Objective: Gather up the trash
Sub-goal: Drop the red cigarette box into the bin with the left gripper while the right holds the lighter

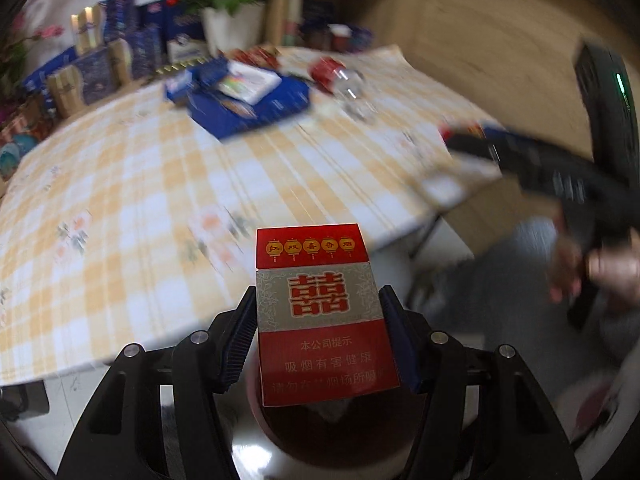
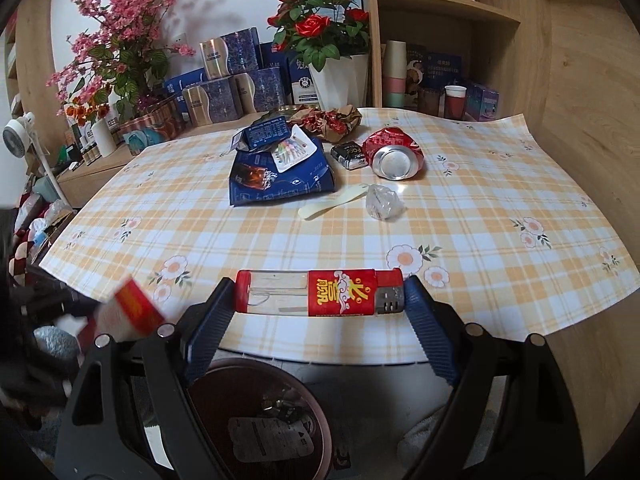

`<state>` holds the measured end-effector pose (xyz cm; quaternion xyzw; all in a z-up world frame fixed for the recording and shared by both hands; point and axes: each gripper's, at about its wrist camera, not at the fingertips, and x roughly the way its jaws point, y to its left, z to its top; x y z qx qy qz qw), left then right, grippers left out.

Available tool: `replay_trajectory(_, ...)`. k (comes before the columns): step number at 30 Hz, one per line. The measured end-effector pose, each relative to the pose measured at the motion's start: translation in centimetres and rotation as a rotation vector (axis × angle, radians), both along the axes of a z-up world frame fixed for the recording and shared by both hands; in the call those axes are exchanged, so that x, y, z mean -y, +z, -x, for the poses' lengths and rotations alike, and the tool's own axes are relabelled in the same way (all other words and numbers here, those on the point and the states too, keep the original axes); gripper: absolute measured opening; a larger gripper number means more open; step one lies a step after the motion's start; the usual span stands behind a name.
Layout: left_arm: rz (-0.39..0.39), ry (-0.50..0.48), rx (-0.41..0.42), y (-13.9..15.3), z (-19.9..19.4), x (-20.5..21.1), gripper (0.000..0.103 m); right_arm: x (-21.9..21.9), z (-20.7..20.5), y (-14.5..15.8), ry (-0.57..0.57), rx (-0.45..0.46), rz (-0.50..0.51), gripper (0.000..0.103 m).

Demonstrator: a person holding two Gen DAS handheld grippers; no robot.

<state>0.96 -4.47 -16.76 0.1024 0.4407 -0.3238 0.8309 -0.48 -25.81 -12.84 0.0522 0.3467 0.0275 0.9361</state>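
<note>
Bin (dark red, round plastic) lies below right claw clenching red lighter; left claw grips red-and-silver cigarette pack: centre each before releasing.

I held the left gripper pitched steeply downward, its two ribbed blue pads clamped against the long side edges of the cigarette pack, which stood upright between them. The black linkage arms spread symmetrically at the bottom of the left wrist view.

I held the right gripper at a shallower downward pitch, jaws spread wide, with the lighter gripped lengthwise, one pad on each end. In the left wrist view, my right hand appeared blurred at the right edge, wrapped around the black handle of its gripper.
</note>
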Motion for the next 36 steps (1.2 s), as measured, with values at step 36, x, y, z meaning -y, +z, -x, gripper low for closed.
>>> replay_trajectory(36,0.053,0.314,0.181,-0.3,1.1,-4.3,0.097,-5.1,1.2,-5.8,0.158,-0.140,0.026,0.083)
